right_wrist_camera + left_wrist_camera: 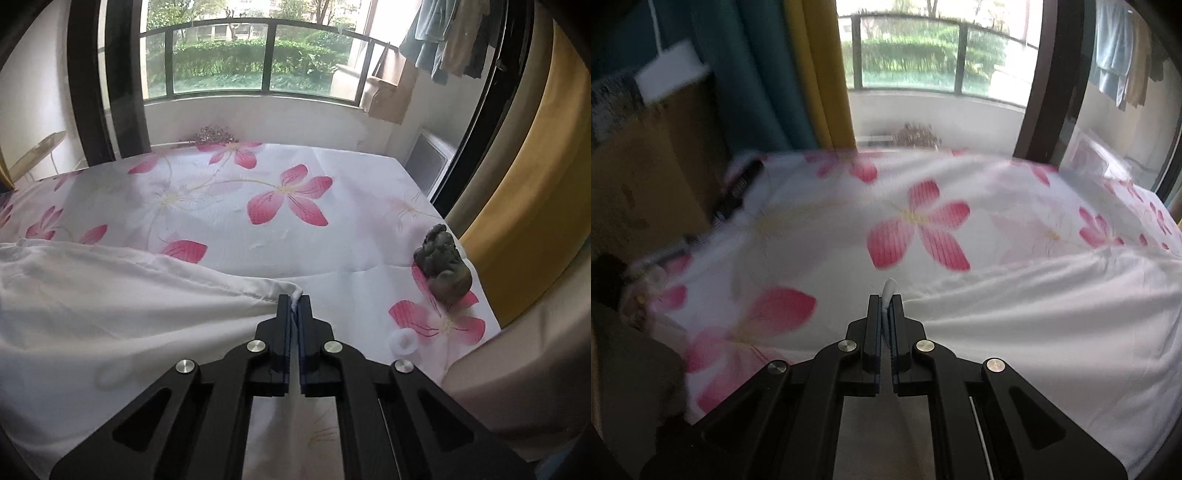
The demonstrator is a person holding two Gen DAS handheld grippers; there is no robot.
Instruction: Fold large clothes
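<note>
Both tongs, left (885, 301) and right (294, 301), pinch the white garment's (122, 295) edge, ready to fold it over the bed (332, 251).

A white bed sheet (229, 221) with big pink flowers covered the bed. A small dark figurine (443, 264) sat on it near the right edge, and a little white ring (404, 342) lay close by. Yellow curtains (517, 206) hung at the side. Clothes (443, 37) hung on the balcony, above a brown box (391, 92).
</note>
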